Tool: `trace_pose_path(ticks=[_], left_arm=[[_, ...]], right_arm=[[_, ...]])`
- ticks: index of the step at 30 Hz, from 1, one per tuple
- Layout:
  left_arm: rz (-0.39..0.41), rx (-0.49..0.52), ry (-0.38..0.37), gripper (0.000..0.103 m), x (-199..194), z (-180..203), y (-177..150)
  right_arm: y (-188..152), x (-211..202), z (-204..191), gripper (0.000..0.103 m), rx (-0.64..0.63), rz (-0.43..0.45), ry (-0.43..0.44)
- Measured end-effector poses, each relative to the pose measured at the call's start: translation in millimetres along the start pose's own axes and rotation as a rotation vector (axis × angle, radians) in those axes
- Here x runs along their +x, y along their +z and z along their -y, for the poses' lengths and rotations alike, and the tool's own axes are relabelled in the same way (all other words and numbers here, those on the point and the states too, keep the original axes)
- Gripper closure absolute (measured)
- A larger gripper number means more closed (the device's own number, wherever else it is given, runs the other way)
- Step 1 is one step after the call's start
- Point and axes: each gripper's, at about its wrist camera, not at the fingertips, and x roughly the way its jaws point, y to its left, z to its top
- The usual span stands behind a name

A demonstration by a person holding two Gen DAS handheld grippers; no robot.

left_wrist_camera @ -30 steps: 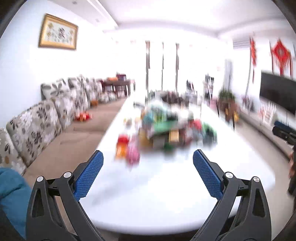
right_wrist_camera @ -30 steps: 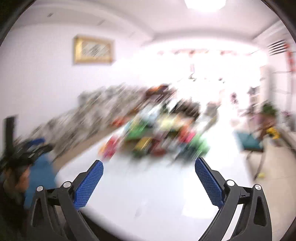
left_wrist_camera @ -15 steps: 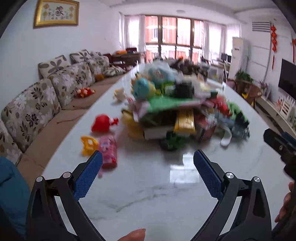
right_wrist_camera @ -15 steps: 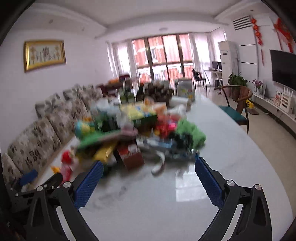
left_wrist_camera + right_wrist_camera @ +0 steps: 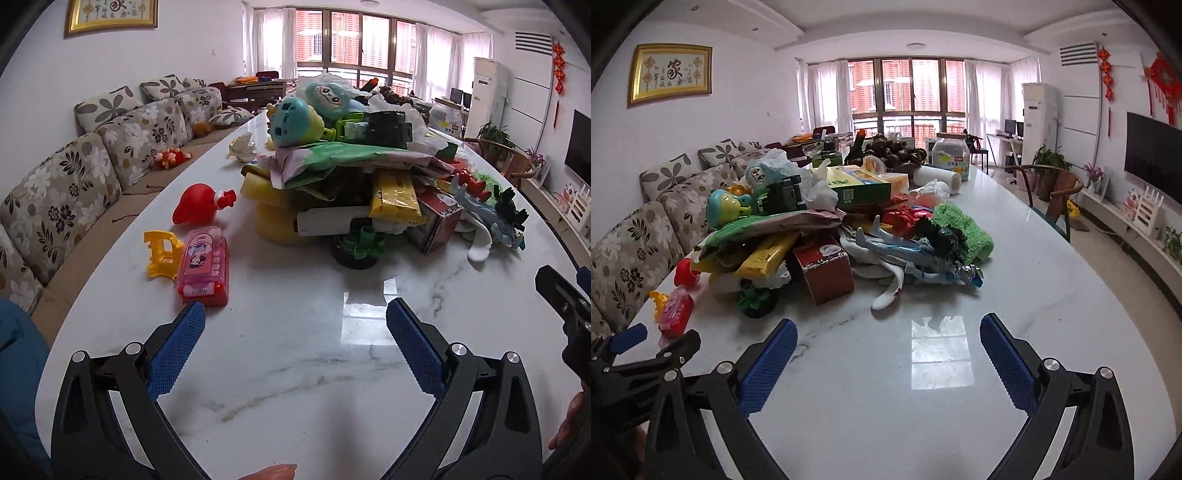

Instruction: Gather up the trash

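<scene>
Crumpled white tissue (image 5: 242, 147) upper left of the tabletop (image 5: 332, 369): light, soft.
Both grippers' fingers gape empty; pinch its bunched middle.

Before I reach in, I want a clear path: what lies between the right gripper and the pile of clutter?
Only bare marble table between the right gripper and the pile, seen in the right wrist view.

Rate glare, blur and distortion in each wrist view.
Left wrist view: sharp, strong fisheye bending, window glare patch on the table ahead of the left gripper. Right wrist view: sharp too, similar glare beyond the right gripper, windows somewhat overexposed.
</scene>
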Motion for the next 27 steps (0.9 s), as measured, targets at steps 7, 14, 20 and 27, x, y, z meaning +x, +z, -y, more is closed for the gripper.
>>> trace_pose_path(ticks=[7,14,20,27], left_arm=[[-0.007,-0.008,0.002,0.007,0.4,-1.3,-2.1],[-0.008,0.004,0.006,0.007,-0.4,1.2,-4.2],[-0.007,0.003,0.000,0.007,-1.1,2.1,-3.9],[-0.006,0.008,0.001,0.007,-0.9,3.8,-4.5]], right_arm=[[0.3,-3.2,0.1,0.005,-0.002,0.001,-0.006],[-3.5,-5.5,0.3,0.005,-0.005,-0.015,-0.001],[-4.4,-6.9,2.1,0.005,-0.004,-0.013,-0.003],[-5.8,-6.7,4.2,0.005,0.003,-0.019,-0.002]])
